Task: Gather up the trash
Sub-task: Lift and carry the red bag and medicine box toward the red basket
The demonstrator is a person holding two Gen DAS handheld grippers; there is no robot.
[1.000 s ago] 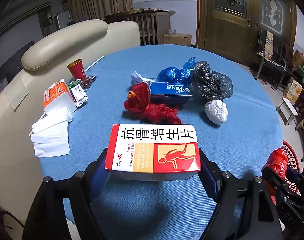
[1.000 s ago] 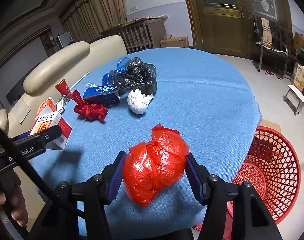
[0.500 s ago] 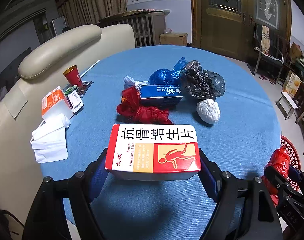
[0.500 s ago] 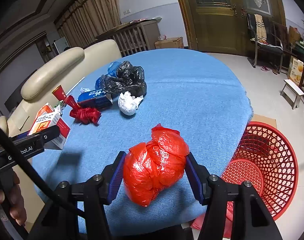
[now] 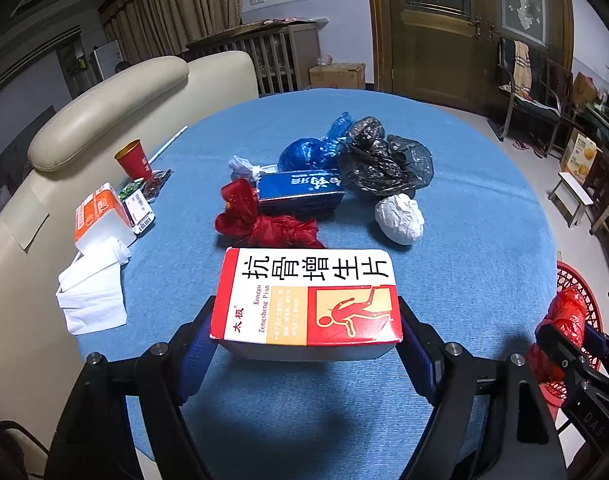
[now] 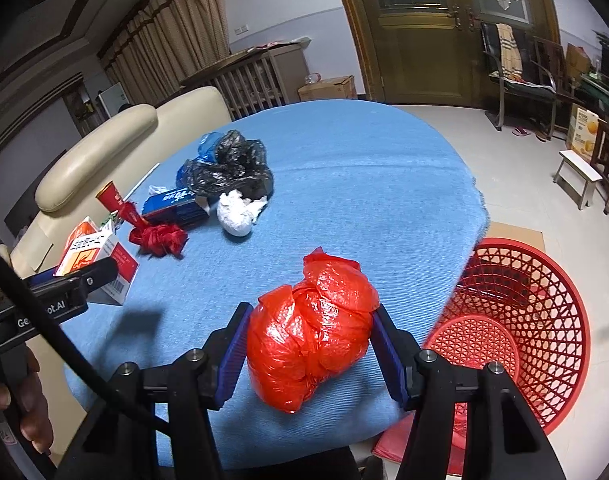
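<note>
Right gripper (image 6: 309, 344) clamped red bag (image 6: 310, 332); left gripper (image 5: 306, 332) clamped box (image 5: 306, 300). Release advised directly over basket (image 6: 544, 300) (frame's lower right), clear of surface (image 6: 344, 184) edge.

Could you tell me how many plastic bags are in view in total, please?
5: red bag in the right gripper; on the table, the black bag, blue bag beside it, white bag, and dark red bag near the blue box. Others may be hidden.
</note>
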